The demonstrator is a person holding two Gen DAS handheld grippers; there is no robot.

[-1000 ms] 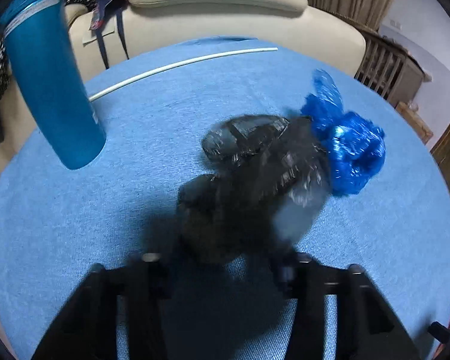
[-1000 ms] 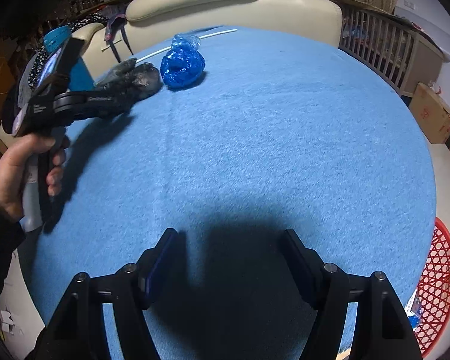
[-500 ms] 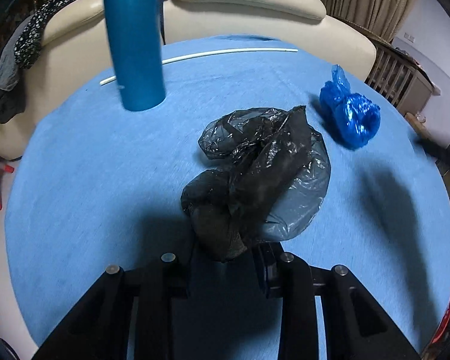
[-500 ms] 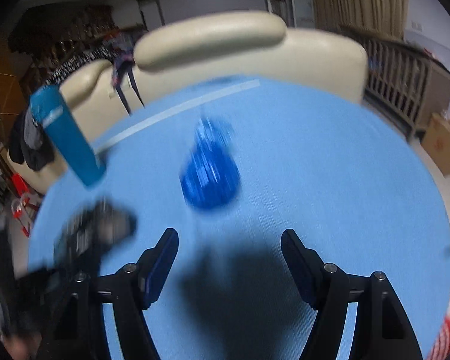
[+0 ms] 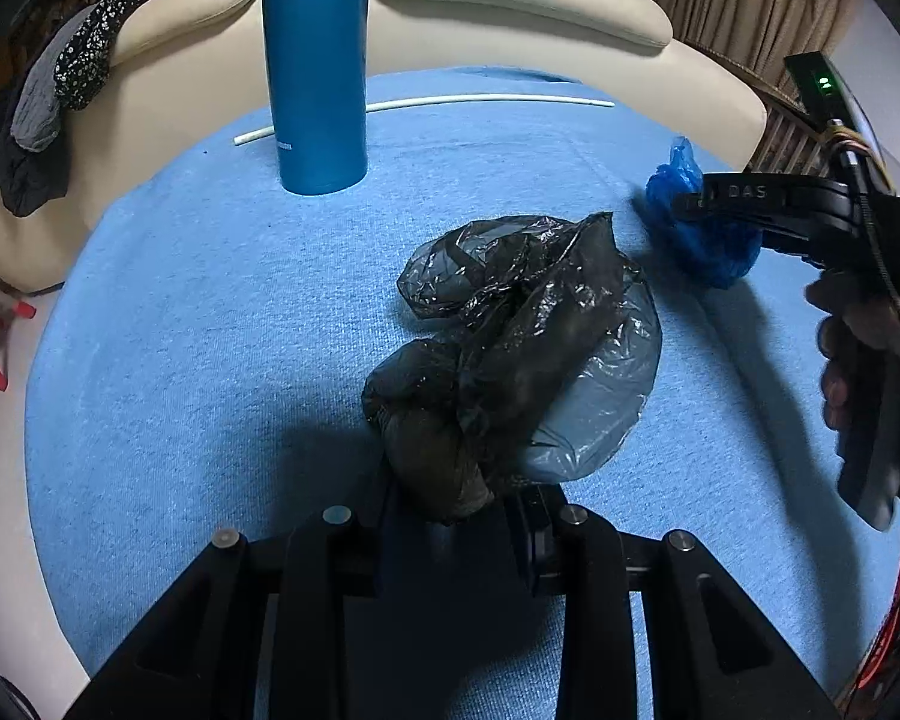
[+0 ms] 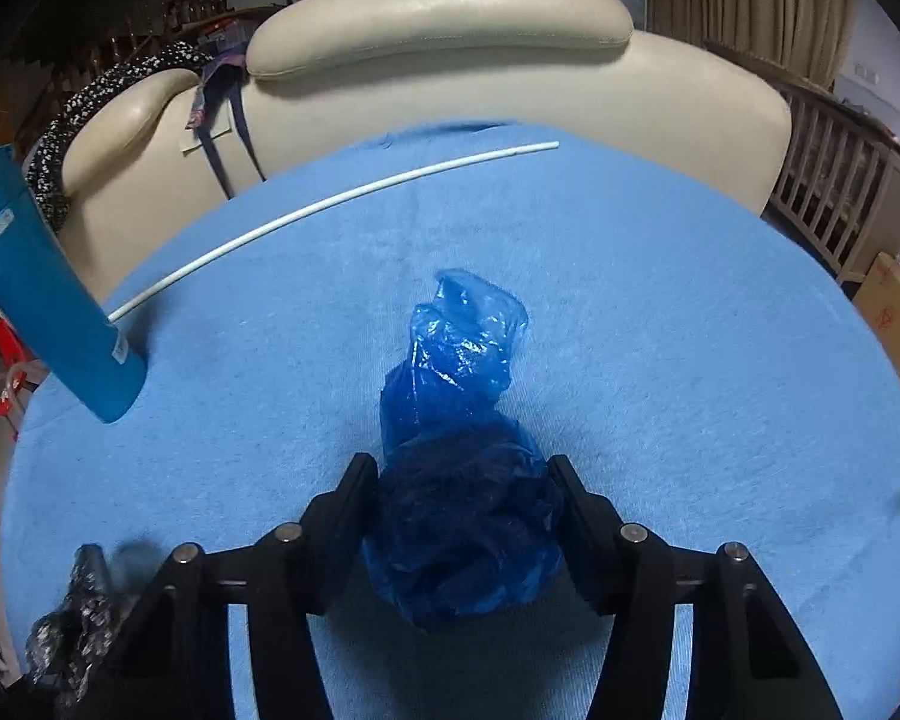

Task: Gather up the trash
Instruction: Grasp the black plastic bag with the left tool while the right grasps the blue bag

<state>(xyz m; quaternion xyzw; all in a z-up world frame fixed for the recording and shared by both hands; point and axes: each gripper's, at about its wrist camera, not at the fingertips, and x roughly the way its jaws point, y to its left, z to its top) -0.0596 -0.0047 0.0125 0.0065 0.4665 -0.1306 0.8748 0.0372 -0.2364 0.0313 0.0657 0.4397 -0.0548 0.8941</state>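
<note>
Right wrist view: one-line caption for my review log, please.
Right gripper straddles the crumpled blue plastic bag on the blue tablecloth, jaws not visibly closed.

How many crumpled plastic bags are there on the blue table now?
2. The black bag lies mid-table, its near end pinched in the left gripper. The blue bag sits between the right gripper fingers. Others may lie out of view.

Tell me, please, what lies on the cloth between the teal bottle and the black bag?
Only bare blue cloth lies between the teal bottle and the black bag, in the left wrist view.
</note>
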